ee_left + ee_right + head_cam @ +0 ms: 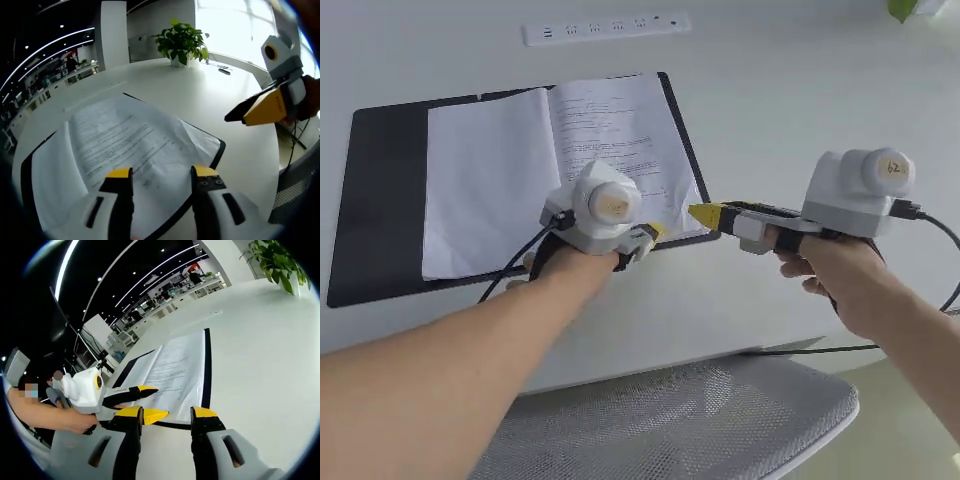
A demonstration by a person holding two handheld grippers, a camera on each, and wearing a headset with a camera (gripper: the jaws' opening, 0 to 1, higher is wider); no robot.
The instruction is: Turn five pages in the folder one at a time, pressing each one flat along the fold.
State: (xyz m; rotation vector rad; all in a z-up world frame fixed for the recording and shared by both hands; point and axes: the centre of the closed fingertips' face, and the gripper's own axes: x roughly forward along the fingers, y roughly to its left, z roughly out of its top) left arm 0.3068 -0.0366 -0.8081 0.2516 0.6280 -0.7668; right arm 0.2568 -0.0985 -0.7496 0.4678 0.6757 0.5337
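A black folder [380, 200] lies open on the white table, with a blank sheet [485, 190] on its left and a printed page [620, 140] on its right. My left gripper [648, 238] hovers over the printed page's near right corner. It is open, and the printed page [125, 145] shows between its jaws [162, 175]. My right gripper [703, 214] is just off the folder's right edge, pointing left at that corner. It is open [167, 414] and holds nothing. The left gripper [159, 402] is close in front of it.
A white power strip [605, 28] lies beyond the folder at the back. A potted plant [182, 42] stands far off on the table. A grey mesh chair seat [700, 420] sits below the table's front edge. A cable [940, 235] trails from the right gripper.
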